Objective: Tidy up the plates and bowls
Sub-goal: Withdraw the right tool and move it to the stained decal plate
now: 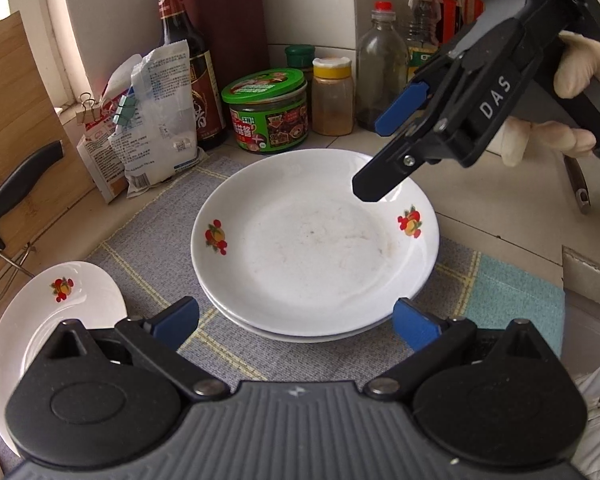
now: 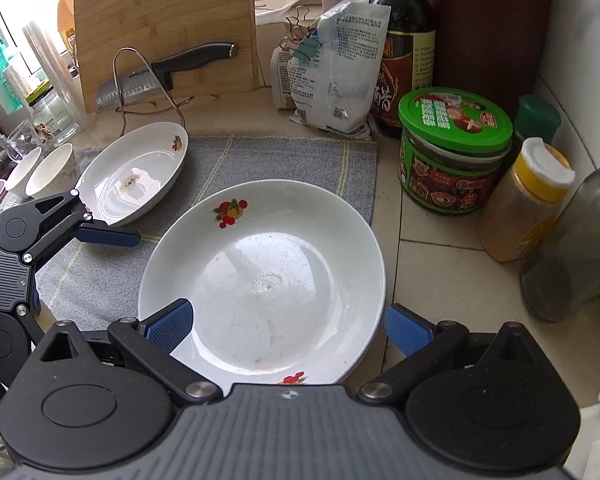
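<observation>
The stacked plates (image 1: 314, 240) sit in the middle of the grey checked mat (image 1: 156, 224) on the bench (image 2: 440, 256), a white top plate with red fruit prints on its rim resting on at least one more plate beneath. From the left wrist view, a single plate (image 1: 56, 308) of the same pattern lies at eight o'clock of the stack, apart from it, on the same mat. In the right wrist view two small white bowls (image 2: 40, 174) stand side by side just past that single plate, at ten o'clock of the stack.

The left tongs (image 1: 296, 320) are spread wide, their blue pads flanking the near rim of the stack without gripping it. The right tongs (image 1: 370, 160) hover above the stack's rim at one o'clock, held by a gloved hand (image 1: 572, 80), fingers parted and holding nothing; in the right wrist view their pads straddle the near edge of the top plate.

At twelve o'clock of the stack stand a green-lidded jar (image 1: 266, 114), a yellow-capped spice jar (image 1: 333, 96) and a dark sauce bottle (image 1: 188, 64). A clipped white bag (image 1: 156, 120) leans at eleven o'clock, a bamboo cutting board (image 2: 164, 28) and a knife (image 2: 168, 70) at ten.
</observation>
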{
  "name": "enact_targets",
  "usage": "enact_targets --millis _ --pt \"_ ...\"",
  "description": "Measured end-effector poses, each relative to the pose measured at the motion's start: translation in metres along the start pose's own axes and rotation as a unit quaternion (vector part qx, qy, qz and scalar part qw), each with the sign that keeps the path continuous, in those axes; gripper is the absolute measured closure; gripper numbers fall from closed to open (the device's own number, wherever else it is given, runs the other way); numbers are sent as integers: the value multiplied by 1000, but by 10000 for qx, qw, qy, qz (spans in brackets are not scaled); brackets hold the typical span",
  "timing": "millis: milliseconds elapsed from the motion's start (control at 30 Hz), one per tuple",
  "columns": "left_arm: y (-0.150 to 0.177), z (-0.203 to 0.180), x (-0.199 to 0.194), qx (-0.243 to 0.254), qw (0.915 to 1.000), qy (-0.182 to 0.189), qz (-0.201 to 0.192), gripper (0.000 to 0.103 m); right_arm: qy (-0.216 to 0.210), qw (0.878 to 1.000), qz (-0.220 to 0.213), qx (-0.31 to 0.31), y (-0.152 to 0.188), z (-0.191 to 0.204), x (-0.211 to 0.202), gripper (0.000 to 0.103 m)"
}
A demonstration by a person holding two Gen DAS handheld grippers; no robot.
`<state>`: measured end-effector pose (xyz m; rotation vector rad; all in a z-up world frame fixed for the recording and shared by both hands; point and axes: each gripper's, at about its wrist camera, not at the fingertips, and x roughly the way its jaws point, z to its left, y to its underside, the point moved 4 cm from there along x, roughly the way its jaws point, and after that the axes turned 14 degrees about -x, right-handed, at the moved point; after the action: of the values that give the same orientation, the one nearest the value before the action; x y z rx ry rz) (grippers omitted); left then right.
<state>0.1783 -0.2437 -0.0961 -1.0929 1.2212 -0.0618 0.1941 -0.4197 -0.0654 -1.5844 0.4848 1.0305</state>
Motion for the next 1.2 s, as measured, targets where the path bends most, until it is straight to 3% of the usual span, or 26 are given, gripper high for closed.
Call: enact_targets --millis 200,300,733,1200 --pt "0 8 -27 -580 9974 -336 -282 1 284 9966 -526 -562 -13 25 -9 0" --pt "4 16 -39 -869 9934 -671 -344 1 334 9934 -699 -849 -20 42 -7 0" --pt "43 86 -79 -1710 9744 -1364 -522 1 346 9917 -751 -983 -38 118 9 0" --pt "86 148 -68 -1882 9743 -1223 -210 1 483 9973 -386 -408 -61 186 32 0"
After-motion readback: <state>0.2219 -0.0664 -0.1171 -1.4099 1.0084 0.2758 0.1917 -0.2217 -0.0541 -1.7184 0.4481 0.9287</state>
